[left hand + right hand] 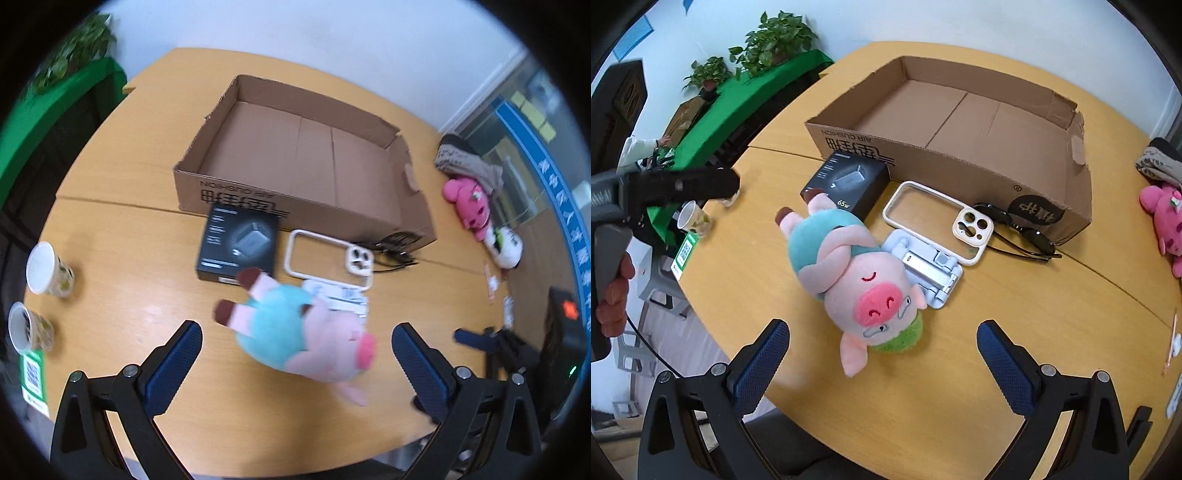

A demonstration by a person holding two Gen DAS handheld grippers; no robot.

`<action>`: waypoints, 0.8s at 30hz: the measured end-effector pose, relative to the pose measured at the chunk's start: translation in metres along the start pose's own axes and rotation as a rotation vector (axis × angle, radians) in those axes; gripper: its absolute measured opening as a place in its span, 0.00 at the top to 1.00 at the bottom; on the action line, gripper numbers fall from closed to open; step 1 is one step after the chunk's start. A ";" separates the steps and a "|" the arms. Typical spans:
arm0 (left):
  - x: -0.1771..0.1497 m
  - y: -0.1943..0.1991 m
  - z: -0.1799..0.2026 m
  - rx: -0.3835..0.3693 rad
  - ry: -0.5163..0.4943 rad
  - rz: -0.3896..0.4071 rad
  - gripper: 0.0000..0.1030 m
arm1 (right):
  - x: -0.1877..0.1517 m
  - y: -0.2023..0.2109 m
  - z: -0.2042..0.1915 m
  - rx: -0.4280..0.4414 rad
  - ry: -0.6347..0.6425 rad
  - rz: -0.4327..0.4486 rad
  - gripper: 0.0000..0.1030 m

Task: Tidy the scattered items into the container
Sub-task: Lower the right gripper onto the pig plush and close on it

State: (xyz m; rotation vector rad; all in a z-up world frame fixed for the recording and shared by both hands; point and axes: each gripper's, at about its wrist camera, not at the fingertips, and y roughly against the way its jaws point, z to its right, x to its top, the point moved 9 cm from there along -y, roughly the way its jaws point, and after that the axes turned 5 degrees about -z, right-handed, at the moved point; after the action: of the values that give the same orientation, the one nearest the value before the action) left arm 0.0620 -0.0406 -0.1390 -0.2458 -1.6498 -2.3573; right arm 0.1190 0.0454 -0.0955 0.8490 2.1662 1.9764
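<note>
Both grippers are up over the near edge of the wooden table point(1015, 295) with jaws spread wide and nothing in them: the left gripper point(297, 354) and the right gripper point(882, 350) each look down on the pig plush point(857, 273), which lies on its side between the finger lines but isn't touched. Its back half rests on a white folding stand point(934, 269). Just past that sit a black charger box point(846, 182), a cream phone case point(942, 221) and black sunglasses point(1015, 229), all right up against the front wall of the cardboard box point(960, 162), which has no items inside. Off right, a pink plush point(1163, 221) lies apart; two paper cups point(48, 269) stand far left.
</note>
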 end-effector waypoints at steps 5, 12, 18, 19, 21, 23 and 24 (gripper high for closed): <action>-0.003 0.013 0.016 0.089 -0.007 0.025 0.01 | -0.002 0.021 0.003 0.019 0.029 0.029 0.00; -0.015 0.008 0.027 0.096 0.001 -0.013 0.01 | -0.010 0.032 0.014 0.015 0.030 0.025 0.00; -0.014 0.014 0.029 0.043 0.003 0.014 0.01 | -0.008 0.036 0.013 -0.002 0.045 0.016 0.00; -0.012 0.015 0.029 0.034 0.002 0.018 0.01 | -0.007 0.037 0.012 -0.004 0.044 0.015 0.00; -0.008 0.016 0.026 0.017 0.005 0.026 0.01 | -0.005 0.037 0.009 -0.003 0.036 0.014 0.00; -0.002 0.014 0.022 -0.011 0.004 0.022 0.01 | -0.001 0.036 0.005 -0.009 0.036 0.011 0.00; -0.001 0.012 0.020 -0.016 0.005 0.011 0.01 | 0.002 0.035 0.003 -0.015 0.039 0.009 0.00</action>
State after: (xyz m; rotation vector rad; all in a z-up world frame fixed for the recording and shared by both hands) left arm 0.0662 -0.0254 -0.1216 -0.2514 -1.6246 -2.3619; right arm 0.1302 0.0495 -0.0626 0.8263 2.1695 2.0275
